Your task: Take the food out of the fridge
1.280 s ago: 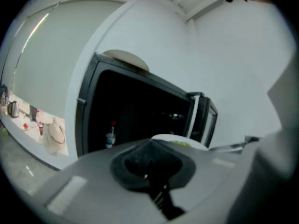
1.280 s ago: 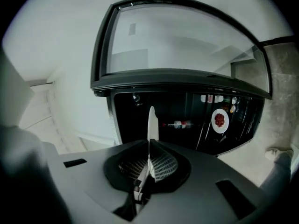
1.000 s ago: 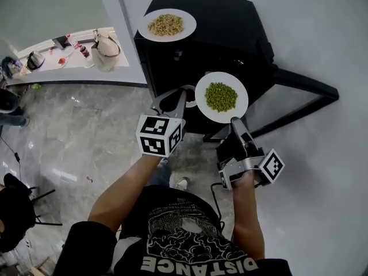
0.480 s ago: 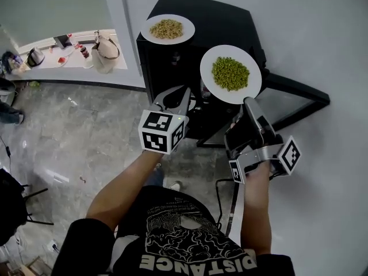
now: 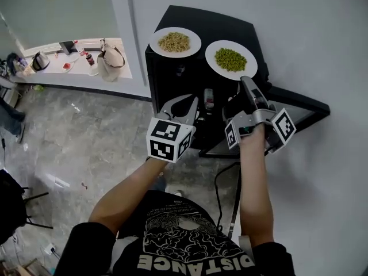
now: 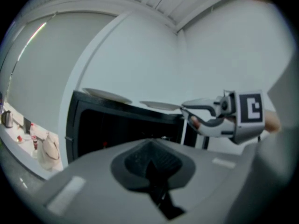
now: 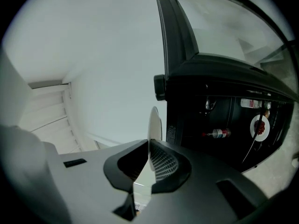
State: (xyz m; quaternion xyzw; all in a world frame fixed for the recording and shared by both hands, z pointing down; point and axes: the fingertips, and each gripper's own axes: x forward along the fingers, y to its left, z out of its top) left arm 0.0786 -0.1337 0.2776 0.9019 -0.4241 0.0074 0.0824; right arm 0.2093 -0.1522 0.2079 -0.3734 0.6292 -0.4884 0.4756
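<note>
A white round plate of green peas (image 5: 232, 59) is level over the right side of the top of a black compact fridge (image 5: 172, 79), its near rim pinched in the right gripper (image 5: 246, 80). Just left of it, a white round plate of tan grains (image 5: 175, 42) rests on that top. The fridge door is open.

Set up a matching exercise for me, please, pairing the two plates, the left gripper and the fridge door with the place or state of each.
Things:
1. plate of beige food
2. plate of green peas
3. left gripper
4. fridge door

Places and states:
A. swung open
B. shut, with nothing in it
C. lying on the fridge top, free of both grippers
D. clamped at its rim by the right gripper

Pairs: 1-C, 2-D, 3-B, 4-A.
</note>
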